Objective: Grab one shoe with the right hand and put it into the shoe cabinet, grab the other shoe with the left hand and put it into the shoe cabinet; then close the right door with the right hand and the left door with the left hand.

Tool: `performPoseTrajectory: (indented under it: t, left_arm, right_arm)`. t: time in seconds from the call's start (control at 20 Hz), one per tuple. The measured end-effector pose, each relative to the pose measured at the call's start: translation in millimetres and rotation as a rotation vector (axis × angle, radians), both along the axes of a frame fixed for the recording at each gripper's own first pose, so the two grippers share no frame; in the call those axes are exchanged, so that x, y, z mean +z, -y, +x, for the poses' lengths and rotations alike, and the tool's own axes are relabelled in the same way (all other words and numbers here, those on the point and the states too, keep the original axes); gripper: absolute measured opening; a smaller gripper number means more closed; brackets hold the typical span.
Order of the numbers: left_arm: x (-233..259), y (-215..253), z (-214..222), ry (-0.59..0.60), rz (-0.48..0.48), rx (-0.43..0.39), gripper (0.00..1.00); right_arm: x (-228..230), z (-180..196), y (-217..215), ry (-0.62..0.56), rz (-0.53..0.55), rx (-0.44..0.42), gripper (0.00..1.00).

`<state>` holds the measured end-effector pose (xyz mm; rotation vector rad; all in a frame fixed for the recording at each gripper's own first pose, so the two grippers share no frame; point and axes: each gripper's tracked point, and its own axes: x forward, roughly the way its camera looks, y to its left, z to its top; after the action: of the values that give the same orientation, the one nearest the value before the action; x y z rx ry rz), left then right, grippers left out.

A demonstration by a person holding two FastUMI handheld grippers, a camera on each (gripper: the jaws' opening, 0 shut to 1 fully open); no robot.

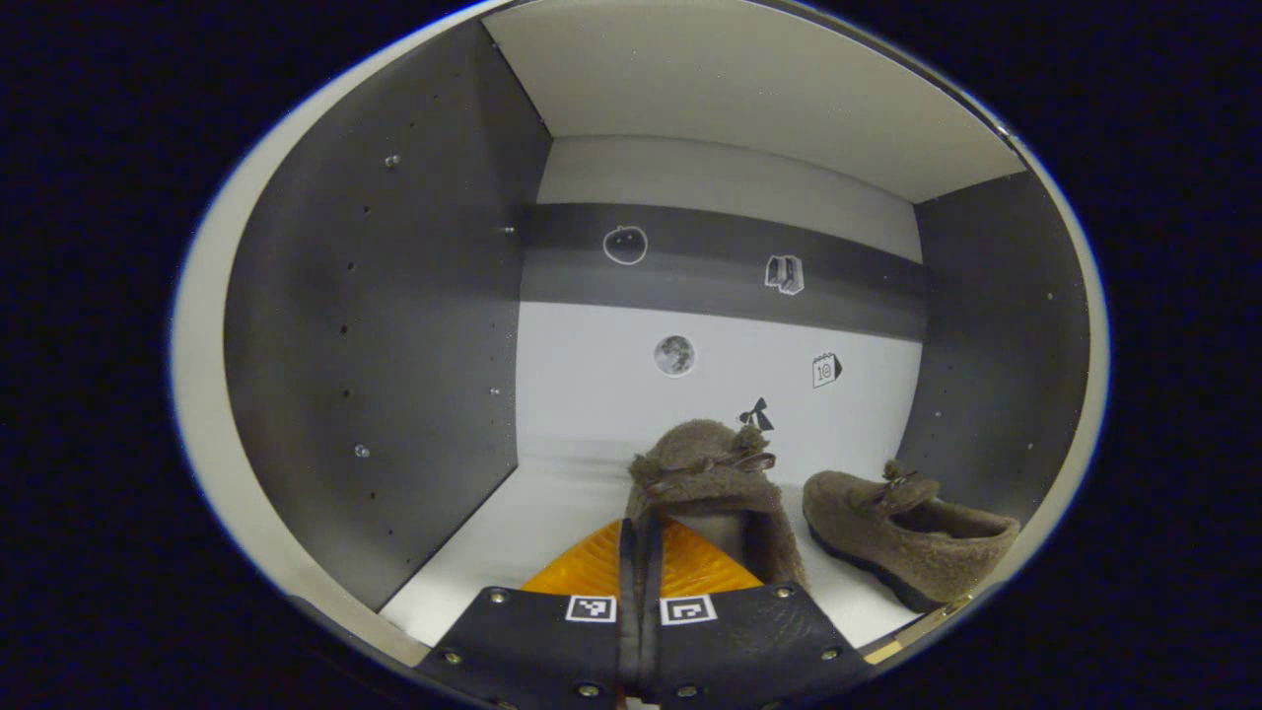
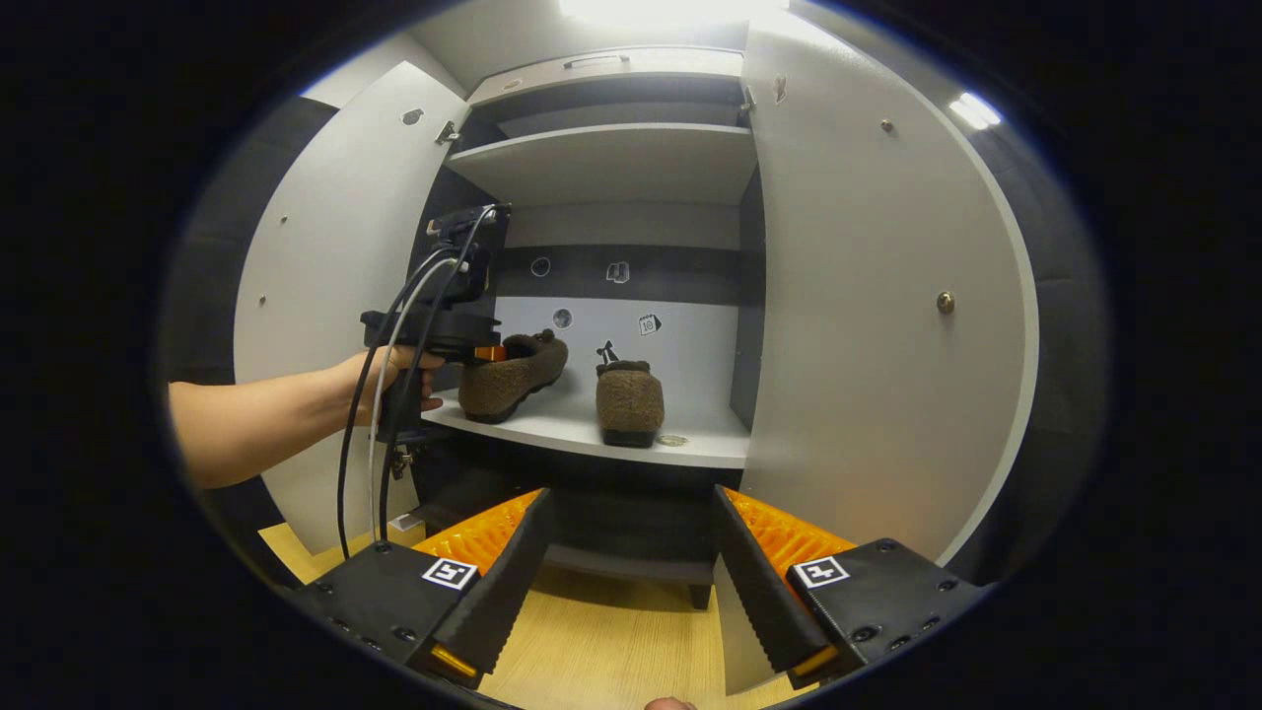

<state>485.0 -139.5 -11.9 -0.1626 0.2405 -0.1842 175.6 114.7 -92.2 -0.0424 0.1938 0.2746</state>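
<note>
two shoes sit on the cabinet shelf (image 2: pixel 592 434), both brown and fuzzy with a small bow on top. my left tongs (image 1: pixel 639 552) are closed on the heel rim of the left shoe (image 1: pixel 705 473); its heel is hidden behind my fingers. the right shoe (image 1: pixel 902 528) rests just beside it, apart. my right tongs (image 2: pixel 631 582) hang open and empty before the cabinet. both doors stand open: left door (image 2: pixel 325 256), right door (image 2: pixel 868 325).

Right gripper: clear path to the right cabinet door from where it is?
Probably yes. The right gripper is open, empty, outside the cabinet, and the open right door stands just ahead to its right, nothing between. The left gripper is busy at the shelf with a shoe.
</note>
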Motion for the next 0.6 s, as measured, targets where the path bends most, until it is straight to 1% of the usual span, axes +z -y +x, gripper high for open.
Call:
performPoseTrajectory:
  t: [0.1,0.15,0.2,0.3,0.4,0.5,0.55,0.6]
  left_arm:
    - [4,-1,-2,0.012,0.016,-0.004,0.04]
    - [4,-3,0,0.016,0.027,0.004,0.11]
    - [7,-7,-1,0.022,0.036,0.015,0.28]
    - [16,-5,-9,0.037,0.026,0.003,0.62]
    - [24,-14,-17,0.059,0.051,0.019,0.96]
    - [33,-15,-33,0.071,0.066,0.015,0.95]
    - [38,-16,-43,0.083,0.065,0.009,1.00]
    - [46,-16,-54,0.100,0.062,0.004,0.95]
  right_arm:
    - [3,2,-3,0.005,0.004,0.005,1.00]
    - [4,2,-3,0.008,0.007,0.009,1.00]
    - [6,2,-4,0.011,0.010,0.010,1.00]
    - [9,0,-6,0.015,0.019,0.014,1.00]
    - [14,-4,-6,0.017,0.031,0.016,1.00]
    - [20,-9,-6,0.027,0.036,0.012,1.00]
    - [24,-12,-6,0.035,0.038,0.011,1.00]
    - [28,-15,-5,0.042,0.039,0.007,1.00]
